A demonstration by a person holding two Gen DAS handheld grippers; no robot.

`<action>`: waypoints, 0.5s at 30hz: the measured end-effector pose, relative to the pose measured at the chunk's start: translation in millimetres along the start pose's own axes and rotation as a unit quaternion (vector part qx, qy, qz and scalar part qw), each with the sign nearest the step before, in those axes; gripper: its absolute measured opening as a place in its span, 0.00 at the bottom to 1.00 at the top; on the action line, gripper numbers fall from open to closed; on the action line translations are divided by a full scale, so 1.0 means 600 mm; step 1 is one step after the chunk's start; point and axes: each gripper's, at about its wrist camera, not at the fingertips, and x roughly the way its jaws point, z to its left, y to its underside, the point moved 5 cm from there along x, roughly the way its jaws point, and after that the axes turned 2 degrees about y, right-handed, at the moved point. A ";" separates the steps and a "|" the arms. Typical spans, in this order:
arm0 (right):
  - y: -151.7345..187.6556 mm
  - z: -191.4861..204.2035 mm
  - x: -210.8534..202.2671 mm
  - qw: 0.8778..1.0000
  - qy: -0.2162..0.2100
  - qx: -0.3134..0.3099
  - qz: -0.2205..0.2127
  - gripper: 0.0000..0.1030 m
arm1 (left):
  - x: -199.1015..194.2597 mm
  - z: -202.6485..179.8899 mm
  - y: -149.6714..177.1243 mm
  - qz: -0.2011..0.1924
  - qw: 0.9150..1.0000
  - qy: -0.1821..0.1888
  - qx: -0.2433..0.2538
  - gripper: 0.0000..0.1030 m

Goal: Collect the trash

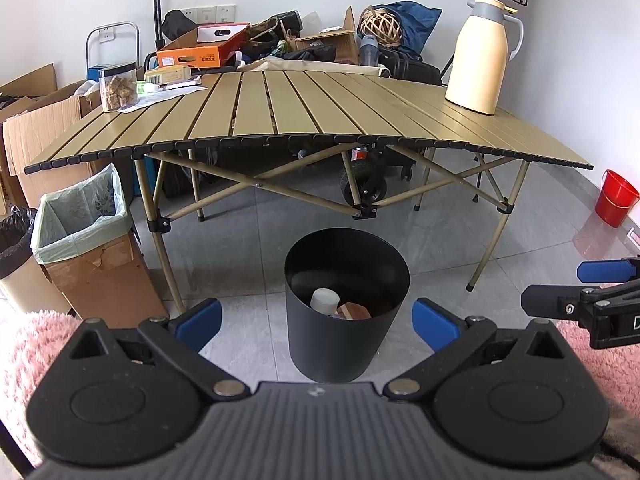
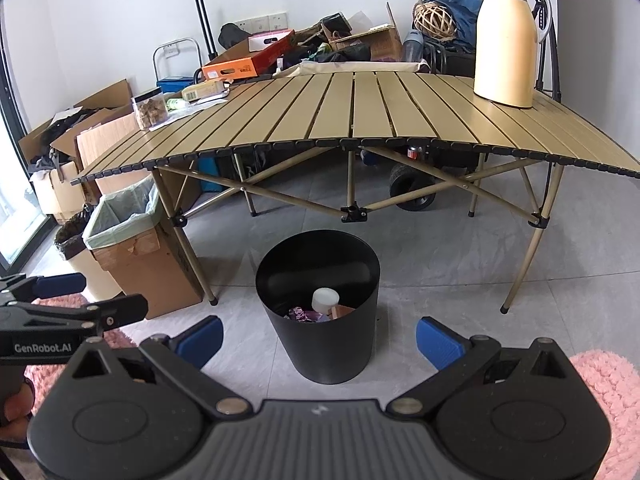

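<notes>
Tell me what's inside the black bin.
The black bin holds a white cylindrical container, something brown, and a purple patterned wrapper. Its wall hides anything deeper.

"GenRobot.AI" stands in white on the black body of the left gripper (image 2: 60, 300), at nine o'clock in the right wrist view; a white "D" shows on the right gripper (image 1: 560, 288) at three o'clock; print on the orange box (image 2: 240, 68) is unreadable.
</notes>
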 end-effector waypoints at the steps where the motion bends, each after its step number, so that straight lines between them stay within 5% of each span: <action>1: 0.000 0.000 0.000 1.000 0.000 0.000 0.000 1.00 | 0.000 0.000 0.000 0.000 1.000 0.000 0.000 1.00; 15: -0.001 0.000 -0.001 1.000 0.000 0.000 -0.003 1.00 | -0.001 -0.001 0.000 0.000 1.000 0.000 0.001 1.00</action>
